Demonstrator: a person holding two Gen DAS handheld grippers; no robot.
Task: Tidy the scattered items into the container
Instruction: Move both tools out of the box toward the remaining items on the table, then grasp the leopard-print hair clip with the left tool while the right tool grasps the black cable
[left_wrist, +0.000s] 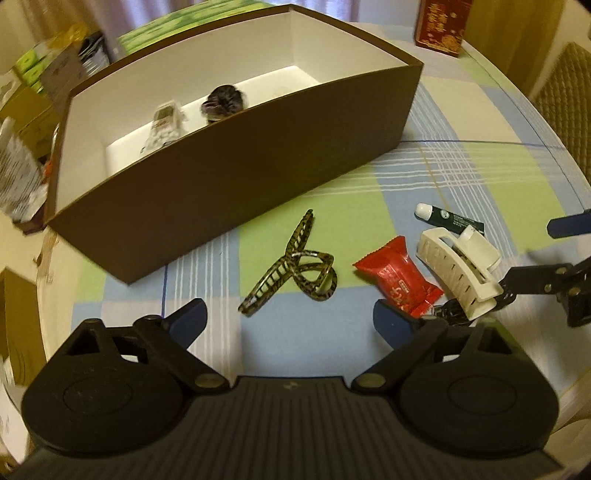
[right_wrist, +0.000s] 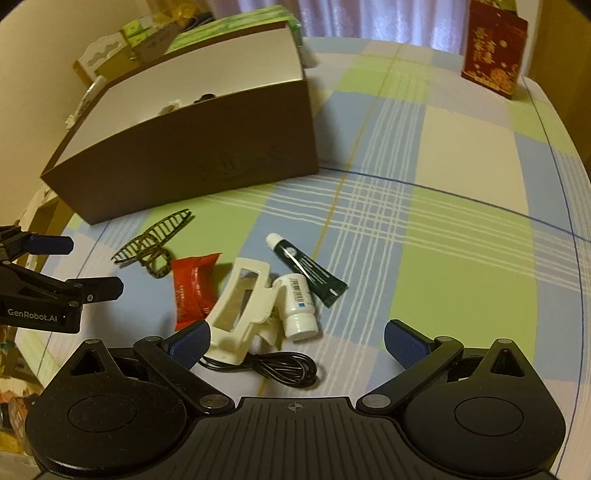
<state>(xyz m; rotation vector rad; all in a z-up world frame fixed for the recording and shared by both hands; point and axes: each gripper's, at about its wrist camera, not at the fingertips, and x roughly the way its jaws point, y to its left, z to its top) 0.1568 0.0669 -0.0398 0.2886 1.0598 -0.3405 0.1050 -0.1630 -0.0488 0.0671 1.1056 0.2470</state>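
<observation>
The brown cardboard box with a white interior (left_wrist: 229, 173) stands at the left rear of the checked tablecloth (right_wrist: 461, 229). It already holds a dark scrunchie (left_wrist: 223, 101) and a small pale packet (left_wrist: 166, 125).

The left gripper (left_wrist: 288, 317) is released, jaws spread wide and empty. The tortoiseshell plastic hair claw (left_wrist: 291, 269) lies directly ahead of it, between the fingers' line and the box wall. Its long axis runs diagonally, from near left to far right. Judgement: this is the left gripper's nearest target, and the jaws should close across that axis.

Further right lies the red foil sachet (left_wrist: 399, 277), close to the left gripper's right finger. Beside it sits the white plastic hair claw (right_wrist: 240, 306), which touches the right gripper's left finger. A small white bottle (right_wrist: 299, 306) rests against it, and a dark green tube with a white cap (right_wrist: 306, 269) lies just beyond. A coiled black cable (right_wrist: 273, 369) lies under the white claw's near end.

The right gripper (right_wrist: 295, 343) is likewise released and empty. The crowding of bottle, claw and cable may obstruct a clean single pick there.
</observation>
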